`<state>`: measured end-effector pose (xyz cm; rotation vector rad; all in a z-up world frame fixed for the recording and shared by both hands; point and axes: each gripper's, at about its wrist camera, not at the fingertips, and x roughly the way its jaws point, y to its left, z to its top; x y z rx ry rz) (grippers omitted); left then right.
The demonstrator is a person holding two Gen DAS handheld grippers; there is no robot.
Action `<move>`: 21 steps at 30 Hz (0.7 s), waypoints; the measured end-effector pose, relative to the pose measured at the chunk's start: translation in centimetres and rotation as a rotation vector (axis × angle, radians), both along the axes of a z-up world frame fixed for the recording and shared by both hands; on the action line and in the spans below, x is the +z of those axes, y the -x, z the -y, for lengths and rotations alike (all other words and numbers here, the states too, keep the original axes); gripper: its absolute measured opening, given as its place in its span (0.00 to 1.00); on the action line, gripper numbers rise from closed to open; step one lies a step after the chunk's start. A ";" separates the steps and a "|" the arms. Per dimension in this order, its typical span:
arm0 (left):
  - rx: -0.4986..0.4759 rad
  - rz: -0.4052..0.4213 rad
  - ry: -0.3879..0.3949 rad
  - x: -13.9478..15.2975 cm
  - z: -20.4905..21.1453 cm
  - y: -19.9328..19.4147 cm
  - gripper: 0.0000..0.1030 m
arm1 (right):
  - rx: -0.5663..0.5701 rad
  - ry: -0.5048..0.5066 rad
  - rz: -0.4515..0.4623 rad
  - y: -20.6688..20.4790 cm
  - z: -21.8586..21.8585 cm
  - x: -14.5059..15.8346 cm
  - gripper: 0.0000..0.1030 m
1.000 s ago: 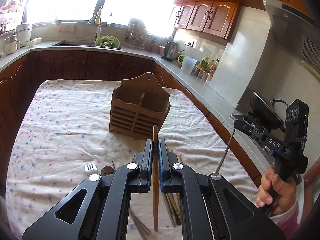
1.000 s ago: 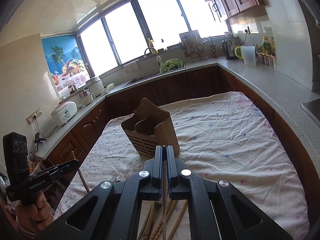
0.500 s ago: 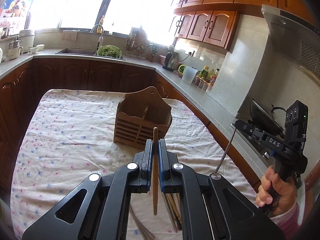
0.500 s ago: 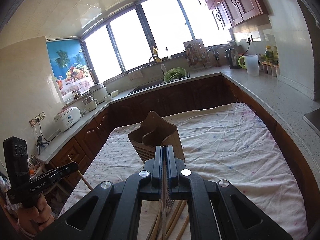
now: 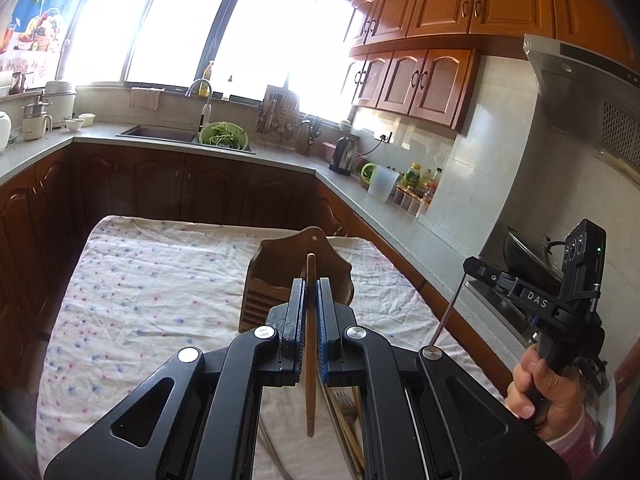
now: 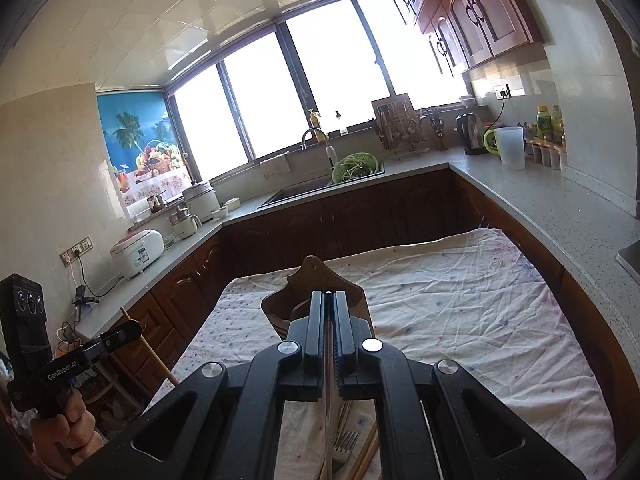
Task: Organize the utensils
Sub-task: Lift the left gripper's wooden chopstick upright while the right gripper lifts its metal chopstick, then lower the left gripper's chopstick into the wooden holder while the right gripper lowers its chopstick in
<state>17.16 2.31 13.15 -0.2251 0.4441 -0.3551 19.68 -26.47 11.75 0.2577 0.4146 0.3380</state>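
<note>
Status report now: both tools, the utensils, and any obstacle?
Left tool shut on wooden chopstick. Right tool shut on thin metal utensil. Wooden holder ahead, nothing blocking it. Fork on cloth below.

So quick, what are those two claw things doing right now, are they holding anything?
Left gripper: closed on a wooden chopstick.
Right gripper: closed on a thin metal utensil; which kind cannot be told.
</note>
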 end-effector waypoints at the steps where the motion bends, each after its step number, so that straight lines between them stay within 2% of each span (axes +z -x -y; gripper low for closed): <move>1: 0.005 0.011 0.001 0.4 -0.2 -0.3 0.04 | -0.002 -0.001 0.008 -0.3 -0.1 0.2 0.04; 15: 0.061 0.179 0.004 6.4 -1.3 -7.1 0.04 | -0.026 -0.046 0.140 -7.3 -1.3 5.4 0.04; 21: 0.073 0.202 0.023 6.9 -1.3 -11.4 0.04 | -0.054 -0.042 0.209 -10.2 -2.0 6.7 0.04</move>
